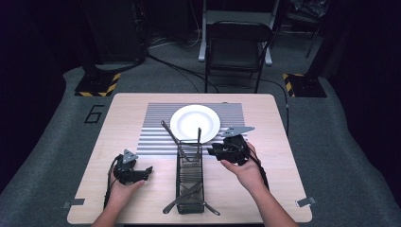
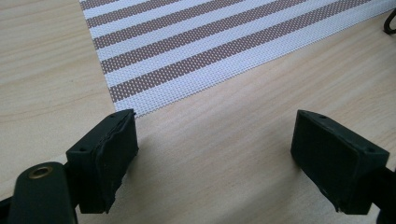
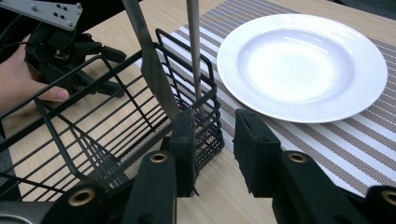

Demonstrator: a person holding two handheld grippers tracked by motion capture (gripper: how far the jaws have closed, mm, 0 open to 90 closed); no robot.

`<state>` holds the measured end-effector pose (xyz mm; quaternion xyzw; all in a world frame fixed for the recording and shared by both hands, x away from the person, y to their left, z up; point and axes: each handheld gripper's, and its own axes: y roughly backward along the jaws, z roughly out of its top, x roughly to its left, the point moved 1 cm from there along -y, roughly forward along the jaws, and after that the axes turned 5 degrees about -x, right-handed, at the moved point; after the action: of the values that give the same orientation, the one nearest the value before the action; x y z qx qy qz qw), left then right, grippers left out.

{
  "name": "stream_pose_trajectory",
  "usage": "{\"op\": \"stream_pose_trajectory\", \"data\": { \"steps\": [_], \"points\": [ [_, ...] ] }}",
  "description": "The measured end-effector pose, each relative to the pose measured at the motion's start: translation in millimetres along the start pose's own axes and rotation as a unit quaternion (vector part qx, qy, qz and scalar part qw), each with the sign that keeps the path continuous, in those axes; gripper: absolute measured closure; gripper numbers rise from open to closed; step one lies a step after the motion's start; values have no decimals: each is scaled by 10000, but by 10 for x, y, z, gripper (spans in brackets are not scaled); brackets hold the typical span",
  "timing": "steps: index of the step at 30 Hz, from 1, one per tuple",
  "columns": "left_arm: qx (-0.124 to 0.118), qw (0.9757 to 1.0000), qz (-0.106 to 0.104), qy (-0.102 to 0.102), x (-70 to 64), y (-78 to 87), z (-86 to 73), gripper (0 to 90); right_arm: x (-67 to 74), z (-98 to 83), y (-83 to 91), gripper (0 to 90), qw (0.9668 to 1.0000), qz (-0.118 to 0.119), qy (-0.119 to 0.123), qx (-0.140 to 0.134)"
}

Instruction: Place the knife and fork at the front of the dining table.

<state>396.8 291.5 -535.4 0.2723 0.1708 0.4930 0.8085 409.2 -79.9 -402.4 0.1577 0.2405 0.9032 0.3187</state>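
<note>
Two utensil handles (image 3: 159, 60) run off the top edge at 12 o'clock in the right gripper view; type of each not determinable. Wire basket (image 3: 70, 140) cut at 9 o'clock. Left gripper view: dark curved object (image 2: 390, 23) clipped at 2 o'clock, unidentifiable. High view: cutlery (image 1: 189, 196) in the basket too small to sort.

Left of the black wire basket (image 1: 190, 176), bare tabletop (image 1: 94, 156) lies open. Right of it, a narrow strip of wood is free, hemmed by the white plate (image 3: 302, 65). Cutlery handles (image 3: 154, 60) (two, upright) block the basket's far end.
</note>
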Motion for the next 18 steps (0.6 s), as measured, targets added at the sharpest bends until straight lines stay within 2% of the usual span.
{"op": "stream_pose_trajectory", "data": {
  "steps": [9, 12, 18],
  "points": [
    [3, 10000, 1, -1, 0, 0, 0, 146, 33, 62, -79, 697, 10000, 95, -27, -7],
    [-2, 10000, 0, 0, 0, 0, 0, 146, 51, 87, -130, 727, 9999, 162, 43, 0],
    [0, 10000, -8, -5, 2, -1, 0, 146, 63, 105, -204, 729, 9998, 175, 66, 9]
  ]
}}
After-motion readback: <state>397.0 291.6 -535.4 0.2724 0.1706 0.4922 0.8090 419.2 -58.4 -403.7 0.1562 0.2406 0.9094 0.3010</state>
